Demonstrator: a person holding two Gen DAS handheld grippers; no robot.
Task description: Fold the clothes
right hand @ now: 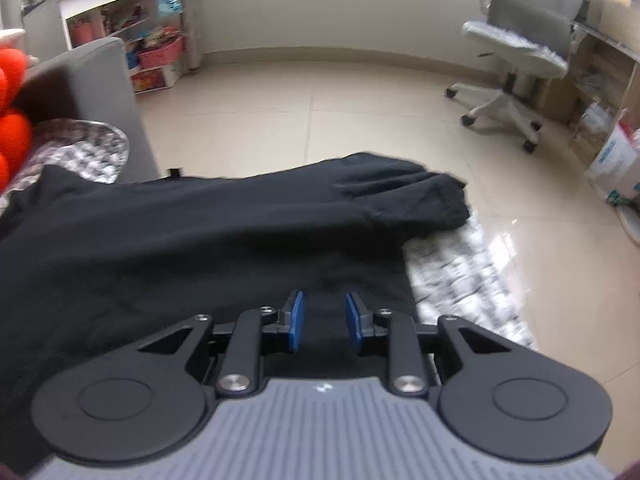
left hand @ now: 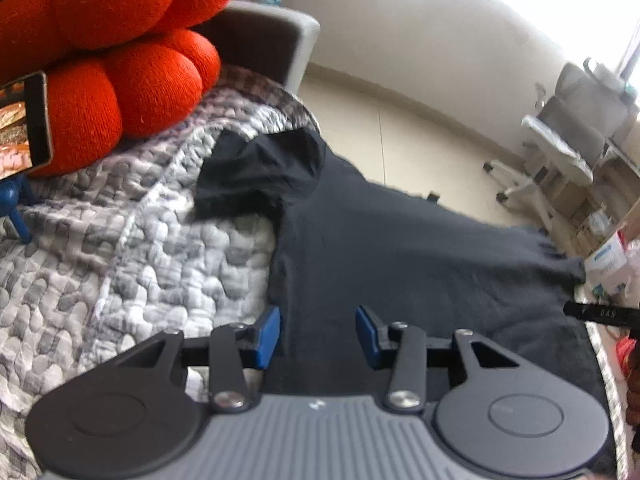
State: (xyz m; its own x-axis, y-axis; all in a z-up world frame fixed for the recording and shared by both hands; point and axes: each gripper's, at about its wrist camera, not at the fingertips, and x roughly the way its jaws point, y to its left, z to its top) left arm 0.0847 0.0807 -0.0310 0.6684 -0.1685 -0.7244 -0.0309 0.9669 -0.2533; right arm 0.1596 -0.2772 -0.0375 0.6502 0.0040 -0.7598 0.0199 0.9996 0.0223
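Observation:
A black T-shirt [left hand: 400, 256] lies spread flat on a grey and white quilted cover [left hand: 120, 264] over a sofa seat. One sleeve [left hand: 256, 172] lies folded near the cushion; in the right wrist view the other sleeve [right hand: 400, 196] reaches the cover's far edge. My left gripper [left hand: 318, 332] hovers at the shirt's left edge, open, its blue pads [left hand: 267, 334] apart and pressing nothing. My right gripper [right hand: 325, 320] stands over the shirt [right hand: 180, 248] near its right edge, open, with only flat cloth showing below the gap.
An orange knotted cushion [left hand: 108, 40] and a phone [left hand: 24, 120] on a blue stand sit at the left. The grey sofa armrest [right hand: 96, 80] lies beyond. On the tile floor [right hand: 320, 112] stand an office chair [right hand: 520, 48], shelves [right hand: 120, 20] and a box [right hand: 612, 164].

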